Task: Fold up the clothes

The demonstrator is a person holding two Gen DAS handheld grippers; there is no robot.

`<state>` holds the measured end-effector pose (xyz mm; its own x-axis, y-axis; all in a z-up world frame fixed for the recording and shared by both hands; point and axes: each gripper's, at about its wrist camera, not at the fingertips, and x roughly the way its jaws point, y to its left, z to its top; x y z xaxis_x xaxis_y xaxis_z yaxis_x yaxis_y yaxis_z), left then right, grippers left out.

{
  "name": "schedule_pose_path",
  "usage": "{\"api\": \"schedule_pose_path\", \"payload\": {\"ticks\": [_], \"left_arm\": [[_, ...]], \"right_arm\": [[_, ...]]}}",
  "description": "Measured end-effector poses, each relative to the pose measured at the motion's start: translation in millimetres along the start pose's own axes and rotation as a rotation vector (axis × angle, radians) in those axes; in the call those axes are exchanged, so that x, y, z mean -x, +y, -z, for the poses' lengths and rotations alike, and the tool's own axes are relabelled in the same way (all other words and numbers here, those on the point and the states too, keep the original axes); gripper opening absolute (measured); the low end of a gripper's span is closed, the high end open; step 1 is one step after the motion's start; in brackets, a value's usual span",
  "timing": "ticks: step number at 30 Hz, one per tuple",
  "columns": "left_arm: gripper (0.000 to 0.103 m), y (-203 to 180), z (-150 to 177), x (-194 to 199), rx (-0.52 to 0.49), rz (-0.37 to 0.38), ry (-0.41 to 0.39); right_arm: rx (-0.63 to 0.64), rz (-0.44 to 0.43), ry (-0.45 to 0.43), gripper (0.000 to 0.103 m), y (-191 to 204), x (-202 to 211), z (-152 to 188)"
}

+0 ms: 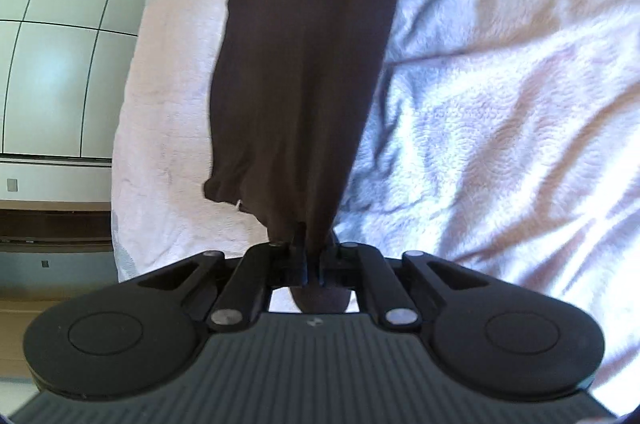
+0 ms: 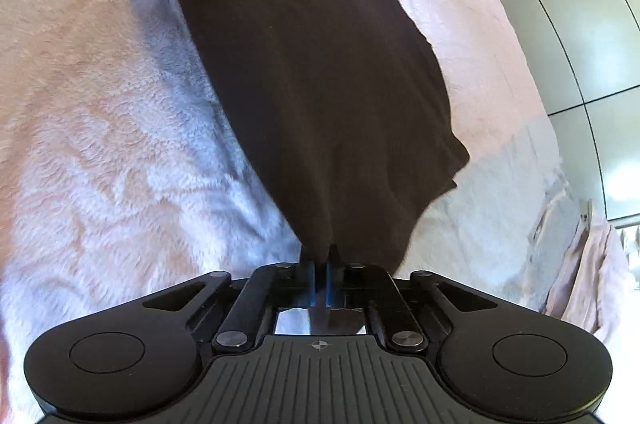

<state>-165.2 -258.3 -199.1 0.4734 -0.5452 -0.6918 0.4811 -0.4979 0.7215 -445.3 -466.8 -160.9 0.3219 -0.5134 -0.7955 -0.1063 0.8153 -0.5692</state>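
A dark brown garment (image 1: 304, 64) stretches away from me over a fluffy pale pink blanket (image 1: 500, 104). In the left wrist view my left gripper (image 1: 310, 244) is shut on the near end of this garment, and a fold of the cloth bulges out behind the pads. In the right wrist view the same dark brown garment (image 2: 312, 84) runs up the middle of the picture, lifted slightly off the pink blanket (image 2: 100, 124). My right gripper (image 2: 320, 258) is shut on its near edge, blue pads pressed together on the cloth. The fingertips of both grippers are hidden in the fabric.
The blanket's left edge (image 1: 124, 164) drops off toward white cabinet doors (image 1: 60, 44) and a dark wooden ledge (image 1: 52, 224). In the right wrist view white cabinet doors (image 2: 592, 44) stand beyond the blanket's right edge, where pink cloth (image 2: 588, 276) hangs down.
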Motion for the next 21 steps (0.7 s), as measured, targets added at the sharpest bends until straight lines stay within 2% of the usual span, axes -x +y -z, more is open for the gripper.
{"api": "schedule_pose_path", "payload": {"ticks": [3, 6, 10, 13, 15, 19, 21], "left_arm": [[0.002, 1.9, 2.4, 31.7, 0.014, 0.012, -0.015], [0.002, -5.4, 3.2, 67.8, 0.040, 0.050, -0.028], [0.002, -28.5, 4.9, 107.6, 0.066, 0.174, -0.036], [0.002, -53.6, 2.5, 118.6, 0.059, 0.256, -0.022], [0.003, -61.0, 1.1, 119.9, 0.067, 0.281, -0.003], [0.004, -51.9, 5.6, 121.3, 0.084, 0.277, 0.032], [0.012, -55.4, 10.4, 142.1, 0.093, 0.273, 0.043]], "right_arm": [[-0.023, -0.009, -0.015, 0.001, -1.6, 36.2, 6.3], [-0.019, -0.040, -0.025, 0.001, 14.2, 79.4, 16.8], [-0.041, -0.113, 0.012, 0.001, 54.2, 131.2, 40.3], [-0.049, -0.169, 0.050, 0.001, 81.6, 143.2, 57.2], [-0.055, -0.174, 0.057, 0.002, 93.5, 143.7, 61.4], [-0.035, -0.170, 0.095, 0.002, 105.7, 135.9, 65.6], [-0.049, -0.193, 0.150, 0.002, 107.9, 133.5, 73.7]]}}
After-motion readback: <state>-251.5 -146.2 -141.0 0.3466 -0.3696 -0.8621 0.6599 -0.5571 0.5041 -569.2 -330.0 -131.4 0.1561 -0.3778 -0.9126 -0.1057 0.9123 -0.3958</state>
